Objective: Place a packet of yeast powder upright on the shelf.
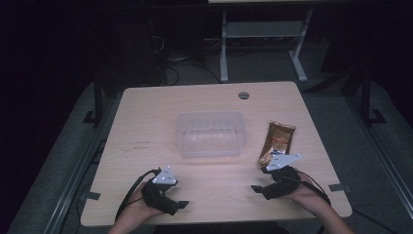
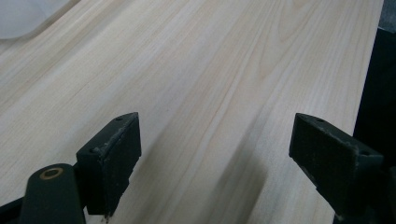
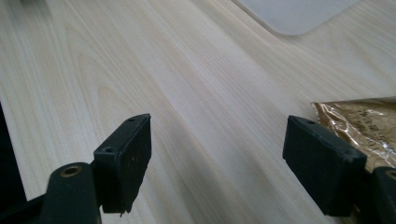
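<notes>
1. The thing to move: a gold-brown foil snack packet (image 1: 276, 142) lying flat on the desk (image 1: 146, 126), right of centre, just right of the clear plastic container (image 1: 210, 134) and apart from it. Its near end sits just ahead of the right gripper (image 1: 257, 188).
2. Handling, my read: light, thin, crinkly foil. Soft, no stiffness to speak of, so it will flop and sag if I pick it by one end. The glossy surface looks slippery; a shallow pinch may slide off.
3. Contents unknown. They could crush, so I keep the squeeze moderate.
4. Where to take it: the near short edge or the sealed seam, biting well in. In the right gripper view the packet's corner (image 3: 359, 123) lies right beside the right-hand finger (image 3: 322, 163), not between the fingers.
5. It lies flat, so one finger has to get under the edge or scrape along the desk. I expect some sliding before it lifts.
6. Right gripper pose: low over the near edge of the desk, held in the person's hand, pointing inward toward the desk's middle. Fingers wide apart, nothing in them.
7. Left gripper (image 1: 181, 204): near the front-left part of the desk, low, pointing right. Fingers (image 2: 112, 158) spread apart, bare wood between them, well apart from the packet.
8. The container looks empty and open-topped, a likely drop target.
</notes>
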Action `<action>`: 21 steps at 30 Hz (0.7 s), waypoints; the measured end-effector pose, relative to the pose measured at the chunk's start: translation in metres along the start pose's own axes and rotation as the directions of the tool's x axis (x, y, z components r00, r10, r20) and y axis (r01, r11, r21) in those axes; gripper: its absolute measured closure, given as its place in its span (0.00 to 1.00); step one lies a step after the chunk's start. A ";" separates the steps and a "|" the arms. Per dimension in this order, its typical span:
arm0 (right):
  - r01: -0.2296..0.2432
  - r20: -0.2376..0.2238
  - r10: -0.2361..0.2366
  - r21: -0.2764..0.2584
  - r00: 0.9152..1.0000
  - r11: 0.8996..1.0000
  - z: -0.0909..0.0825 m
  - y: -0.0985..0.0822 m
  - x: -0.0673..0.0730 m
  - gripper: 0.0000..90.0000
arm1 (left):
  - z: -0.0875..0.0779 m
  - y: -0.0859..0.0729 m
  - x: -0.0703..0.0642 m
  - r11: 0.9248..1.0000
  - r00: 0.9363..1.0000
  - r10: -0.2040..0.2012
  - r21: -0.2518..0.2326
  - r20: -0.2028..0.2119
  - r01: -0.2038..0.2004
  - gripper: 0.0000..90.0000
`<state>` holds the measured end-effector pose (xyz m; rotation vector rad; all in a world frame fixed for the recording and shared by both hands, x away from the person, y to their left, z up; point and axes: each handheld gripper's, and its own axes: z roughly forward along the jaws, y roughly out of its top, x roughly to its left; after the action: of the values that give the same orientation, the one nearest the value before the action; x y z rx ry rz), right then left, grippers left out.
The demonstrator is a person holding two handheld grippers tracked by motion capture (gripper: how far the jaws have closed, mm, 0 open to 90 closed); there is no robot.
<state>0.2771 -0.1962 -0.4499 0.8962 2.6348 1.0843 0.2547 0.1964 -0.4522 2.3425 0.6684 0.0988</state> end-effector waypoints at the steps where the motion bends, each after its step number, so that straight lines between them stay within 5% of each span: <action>1: -0.007 0.003 0.007 0.001 1.000 1.000 -0.001 0.000 0.000 0.26 | 0.000 0.000 0.000 1.000 1.000 -0.003 -0.001 0.001 0.003 0.18; 10: -0.080 0.022 0.080 -0.013 0.997 0.997 -0.012 0.003 -0.008 0.38 | -0.002 -0.001 0.000 1.000 1.000 -0.004 -0.010 0.005 0.004 0.18; 21: -0.149 0.123 0.158 -0.081 0.980 0.986 -0.034 0.005 -0.035 0.83 | -0.003 -0.001 0.002 1.000 1.000 -0.004 -0.008 0.001 0.004 0.18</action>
<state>0.2952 -0.2338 -0.4249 1.1302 2.4405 1.1067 0.2557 0.1998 -0.4506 2.3329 0.6709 0.0982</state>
